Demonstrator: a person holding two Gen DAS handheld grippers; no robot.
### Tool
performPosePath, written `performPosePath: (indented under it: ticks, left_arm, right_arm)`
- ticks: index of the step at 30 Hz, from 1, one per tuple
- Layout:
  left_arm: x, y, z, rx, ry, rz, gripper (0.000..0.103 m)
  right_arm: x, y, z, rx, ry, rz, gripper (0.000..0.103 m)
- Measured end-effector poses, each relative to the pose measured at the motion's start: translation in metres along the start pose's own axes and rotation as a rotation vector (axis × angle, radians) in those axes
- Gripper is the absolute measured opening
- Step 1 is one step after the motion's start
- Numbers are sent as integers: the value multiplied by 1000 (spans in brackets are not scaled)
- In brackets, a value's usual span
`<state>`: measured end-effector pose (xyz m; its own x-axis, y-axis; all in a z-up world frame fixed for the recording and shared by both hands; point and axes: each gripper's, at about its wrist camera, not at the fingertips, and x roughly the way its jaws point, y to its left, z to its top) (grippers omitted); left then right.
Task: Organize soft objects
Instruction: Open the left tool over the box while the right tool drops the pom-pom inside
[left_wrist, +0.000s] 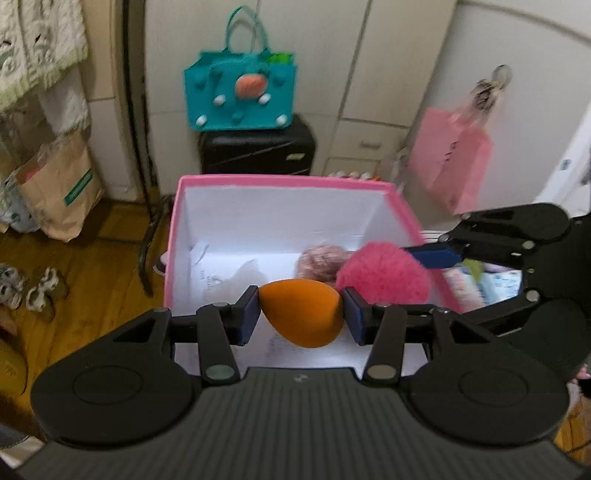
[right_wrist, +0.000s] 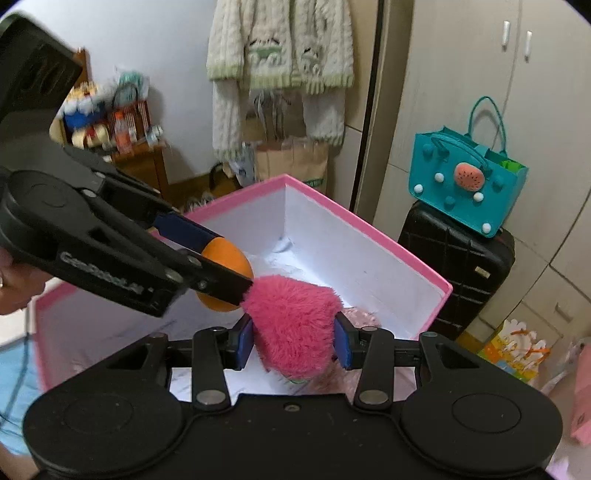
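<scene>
Left wrist view: the left gripper (left_wrist: 302, 318) has its blue pads pressed on an orange teardrop sponge (left_wrist: 303, 313), narrow end pointing to the right finger, held over the near edge of the pink box (left_wrist: 280, 181). Beyond the right finger sits the pink fluffy pompom (left_wrist: 384, 274), pinched by the right gripper (right_wrist: 293, 342), both pads sunk into the fur and a green bit peeking out beneath. Raised lettering runs along the left gripper's arm in the right wrist view, too blurred to read. Past the fingers, inside the white-lined box, a pale pink fuzzy item (left_wrist: 322, 260) lies half hidden behind the pompom. A teal tote bag (right_wrist: 466, 190) rests on a black suitcase (right_wrist: 458, 269) beyond.
</scene>
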<state>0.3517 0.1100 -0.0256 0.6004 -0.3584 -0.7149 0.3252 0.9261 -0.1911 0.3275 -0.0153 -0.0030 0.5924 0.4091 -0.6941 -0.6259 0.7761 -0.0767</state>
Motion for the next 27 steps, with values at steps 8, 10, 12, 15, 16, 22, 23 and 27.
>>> performPosePath:
  ticks: [8, 10, 12, 15, 16, 22, 23, 27]
  left_arm:
    - [22, 4, 12, 6, 0, 52, 50]
    - [23, 4, 13, 12, -11, 77, 51]
    - [18, 4, 12, 8, -30, 98, 51]
    - [4, 4, 9, 14, -53, 77, 58]
    - [-3, 4, 7, 16, -61, 72, 58]
    - [-50, -12, -13, 102, -75, 46, 58]
    - [-59, -16, -15, 122, -81, 48, 58]
    - [-96, -38, -24, 191, -104, 51, 59]
  right_arm:
    - [47, -5, 17, -81, 50, -63, 51]
    - [52, -8, 20, -79, 52, -61, 54]
    - [50, -11, 21, -53, 44, -49, 57]
    - [35, -7, 18, -72, 1, -54, 69]
    - [27, -4, 16, -88, -17, -76, 69]
    - [-25, -4, 5, -28, -81, -90, 69]
    - [-35, -5, 3, -11, -85, -86, 70]
    - [-72, -4, -7, 66, -100, -46, 70]
